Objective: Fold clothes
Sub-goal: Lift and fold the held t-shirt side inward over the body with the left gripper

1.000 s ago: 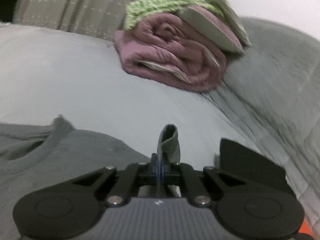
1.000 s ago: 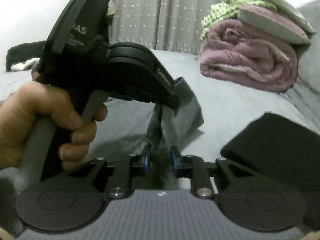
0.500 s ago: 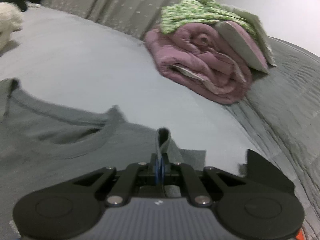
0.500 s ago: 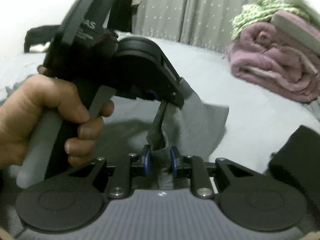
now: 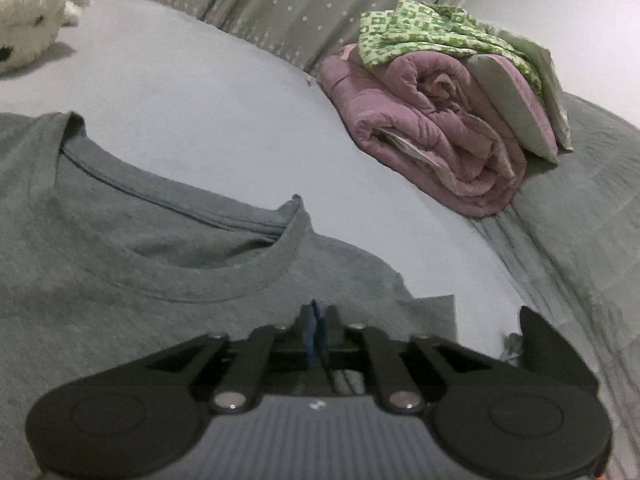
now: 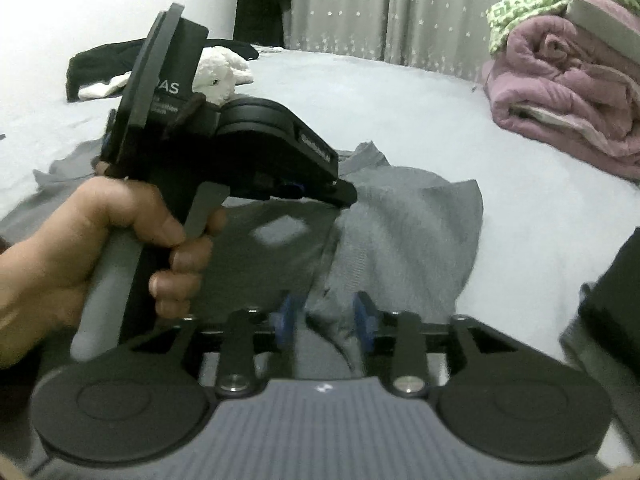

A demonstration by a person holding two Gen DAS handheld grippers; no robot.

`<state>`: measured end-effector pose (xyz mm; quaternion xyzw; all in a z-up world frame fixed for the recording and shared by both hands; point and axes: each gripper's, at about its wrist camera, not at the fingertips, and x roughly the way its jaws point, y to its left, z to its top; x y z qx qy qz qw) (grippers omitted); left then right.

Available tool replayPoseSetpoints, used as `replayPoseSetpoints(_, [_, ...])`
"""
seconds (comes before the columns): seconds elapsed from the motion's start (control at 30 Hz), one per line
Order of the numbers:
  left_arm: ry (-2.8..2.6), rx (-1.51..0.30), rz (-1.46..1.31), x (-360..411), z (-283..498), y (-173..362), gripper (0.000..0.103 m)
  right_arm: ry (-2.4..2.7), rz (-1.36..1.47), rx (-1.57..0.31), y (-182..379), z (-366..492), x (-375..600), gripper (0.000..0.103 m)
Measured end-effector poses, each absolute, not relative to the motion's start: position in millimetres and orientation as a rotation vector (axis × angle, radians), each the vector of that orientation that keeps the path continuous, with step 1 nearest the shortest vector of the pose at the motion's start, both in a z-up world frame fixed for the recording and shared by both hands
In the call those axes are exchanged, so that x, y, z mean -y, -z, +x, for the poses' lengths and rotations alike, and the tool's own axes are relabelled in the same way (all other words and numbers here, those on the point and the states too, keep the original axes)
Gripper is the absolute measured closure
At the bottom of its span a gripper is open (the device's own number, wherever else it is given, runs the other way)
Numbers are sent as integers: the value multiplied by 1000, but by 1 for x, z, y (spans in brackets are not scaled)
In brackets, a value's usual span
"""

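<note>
**Sleeve laid over, both grips letting go**

Since a second ago we have carried the grey sleeve across and down: then it stood up as a pinched tuft between the left gripper's jaws, and now the grey T-shirt (image 5: 132, 264) lies flat on the bed sheet (image 5: 192, 104) with that sleeve folded inward over its shoulder.

Taking the T-shirt as our landmark and reading left to right: a white plush toy (image 5: 36, 12) sits well beyond its far left corner, the round collar faces away from us at the middle, and a rolled pink quilt (image 5: 440, 128) with a green checked cloth (image 5: 432, 32) on top rests well off to its right, against the curtain. Something dark and folded lies just beside the shirt's right edge.

We judge the sleeve was brought in so the body forms a straight-sided rectangle for the next fold; we hold both tools low over the fabric so it settles without springing back.

Our left gripper (image 5: 318, 330), held in our left hand (image 6: 100, 256), is opening; its jaws stand only a narrow slit apart and no cloth shows in the slit. Our right gripper (image 6: 326, 316) is opening too, jaws spread about halfway, with a ridge of grey fabric running loosely between them, the pads no longer pressing it.
</note>
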<state>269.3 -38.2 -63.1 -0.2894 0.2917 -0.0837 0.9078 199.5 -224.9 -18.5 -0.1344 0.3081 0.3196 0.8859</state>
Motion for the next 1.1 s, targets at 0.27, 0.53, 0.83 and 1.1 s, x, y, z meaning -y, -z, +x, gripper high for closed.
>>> replayPoseSetpoints(0.27, [193, -575, -522, 54, 275, 60, 63, -626, -499, -603, 20, 176, 216, 43])
replayPoseSetpoints(0.53, [228, -587, -470, 59, 278, 63, 101, -520, -594, -619, 26, 181, 190, 77])
replayPoseSetpoints(0.83, [250, -486, -574, 43, 272, 53, 102, -453, -465, -645, 13, 187, 195, 93])
replayPoseSetpoints(1.1, [247, -448, -657, 17, 272, 42, 102, -517, -329, -680, -11, 196, 178, 93])
